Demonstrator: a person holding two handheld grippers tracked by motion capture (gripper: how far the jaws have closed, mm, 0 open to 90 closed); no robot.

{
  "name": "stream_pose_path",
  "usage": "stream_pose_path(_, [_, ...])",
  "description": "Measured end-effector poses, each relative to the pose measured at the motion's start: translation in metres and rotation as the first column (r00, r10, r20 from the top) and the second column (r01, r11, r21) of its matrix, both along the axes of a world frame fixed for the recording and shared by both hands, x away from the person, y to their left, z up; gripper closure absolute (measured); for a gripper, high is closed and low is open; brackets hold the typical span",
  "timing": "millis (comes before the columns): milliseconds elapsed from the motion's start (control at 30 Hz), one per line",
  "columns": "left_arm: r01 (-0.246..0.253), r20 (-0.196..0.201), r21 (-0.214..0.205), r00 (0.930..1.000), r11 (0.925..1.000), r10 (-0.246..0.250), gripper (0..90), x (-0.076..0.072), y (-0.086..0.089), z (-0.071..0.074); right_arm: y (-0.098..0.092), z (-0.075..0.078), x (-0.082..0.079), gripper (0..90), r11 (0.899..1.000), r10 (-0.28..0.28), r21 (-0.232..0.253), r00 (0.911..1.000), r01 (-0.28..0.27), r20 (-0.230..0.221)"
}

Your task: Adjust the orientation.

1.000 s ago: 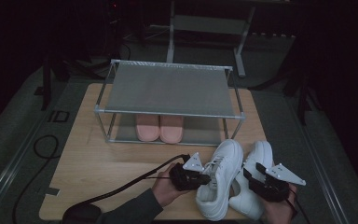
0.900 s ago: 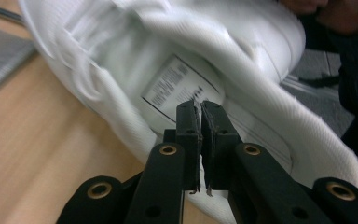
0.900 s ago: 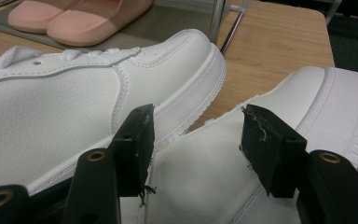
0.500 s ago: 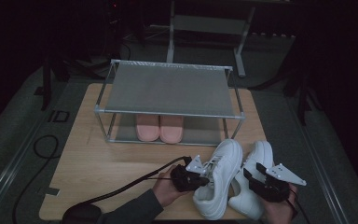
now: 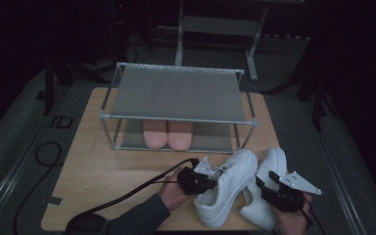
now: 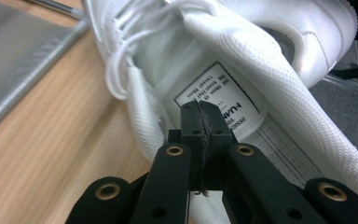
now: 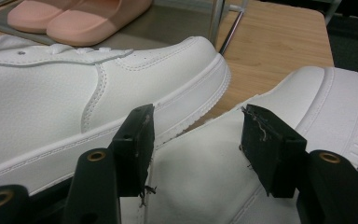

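Left white sneaker [image 5: 227, 188]: low-top, perforated leather, white laces, printed label on the tongue; tilted on the counter's near edge, toe toward the rack. Right white sneaker [image 5: 264, 191]: matching, ribbed sole rim, lying just beside and partly under the first, toe pointing away.

Left gripper [image 5: 210, 180] low at the near edge, my hand [image 5: 174, 192] wrapped round its body, forearm coming in from below, cable trailing left. Jaws have just closed; pads meet, pinching thin white material. Right gripper [image 5: 269, 185] sits alongside, pointing away from me, jaws standing apart.
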State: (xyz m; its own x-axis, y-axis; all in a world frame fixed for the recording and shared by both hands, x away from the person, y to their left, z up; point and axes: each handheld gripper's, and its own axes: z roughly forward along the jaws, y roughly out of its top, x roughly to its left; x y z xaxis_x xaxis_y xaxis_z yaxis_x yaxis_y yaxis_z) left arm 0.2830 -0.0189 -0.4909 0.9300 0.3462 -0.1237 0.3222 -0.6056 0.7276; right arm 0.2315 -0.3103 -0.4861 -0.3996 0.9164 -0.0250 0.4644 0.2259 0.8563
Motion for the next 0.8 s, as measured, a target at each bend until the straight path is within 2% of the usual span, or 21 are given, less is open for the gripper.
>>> stream_pose_path(100, [0.013,-0.005,0.009,0.9999,0.9999,-0.013,89.7,-0.002,-0.003,-0.003,0.0,0.0,0.0,43.5,1.0,0.0,0.0,1.0,0.0,-0.001])
stream_pose_path(200, [0.014,0.004,0.052,0.9999,0.9985,-0.015,89.9,-0.003,-0.007,-0.008,0.0,0.0,0.0,43.4,1.0,0.001,0.001,1.0,-0.001,0.0])
stream_pose_path(367, [0.012,0.025,0.097,0.9996,0.9952,-0.014,90.0,-0.005,0.0,-0.005,-0.001,0.0,0.0,43.4,1.0,0.002,0.003,1.0,-0.002,0.0])
stream_pose_path(467, [0.014,0.031,0.099,0.9994,0.995,-0.017,90.0,-0.008,0.005,-0.003,-0.001,0.0,0.0,43.5,1.0,0.001,0.002,1.0,-0.001,0.001])
stream_pose_path(633, [0.001,0.017,0.099,0.9999,0.9951,-0.003,90.0,-0.007,0.012,-0.001,-0.001,0.0,0.0,43.5,1.0,0.001,0.002,1.0,-0.001,0.001])
stream_pose_path(700, [0.005,-0.006,0.092,1.0,0.9957,-0.005,90.0,-0.008,0.016,-0.001,-0.001,0.0,0.0,43.5,1.0,0.001,0.003,1.0,-0.001,0.002])
stream_pose_path(733, [0.017,-0.034,0.069,0.9993,0.9975,-0.015,90.0,-0.011,0.018,0.0,0.0,0.0,0.0,43.5,1.0,0.001,0.003,1.0,-0.001,0.0])
stream_pose_path(800, [0.031,-0.039,0.071,0.9989,0.997,-0.028,90.0,-0.015,0.017,0.0,0.0,0.0,0.0,43.5,1.0,0.001,0.0,1.0,-0.001,-0.001])
